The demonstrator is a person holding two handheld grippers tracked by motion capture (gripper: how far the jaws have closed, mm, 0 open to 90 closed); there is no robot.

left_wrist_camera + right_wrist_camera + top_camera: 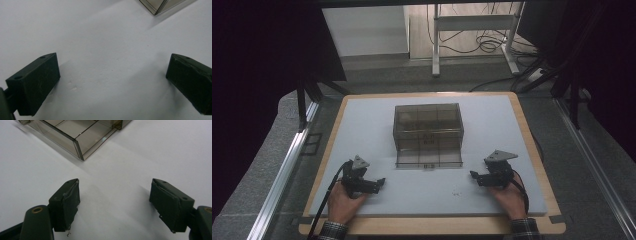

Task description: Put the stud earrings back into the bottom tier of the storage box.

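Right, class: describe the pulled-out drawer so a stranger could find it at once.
Start at the white rectangular table mat. At its centre stands a smoky transparent plastic box. The drawer is the shallow divided tray jutting from the box's bottom toward the person.

**2 grippers low, jaws apart, flanking the smoky box**

The left gripper [379, 181] sits near and to the left of the smoky box [428, 127], held in the left hand [343, 200], its 2 jaws standing wide with nothing between them and aimed toward the box's near-left corner. The right gripper [474, 175] sits near and to the right of the box, held in the right hand [509, 196], its 2 jaws likewise spread and empty. Both forearms, in plaid sleeves [332, 231], lie on the side of the grippers away from the box.
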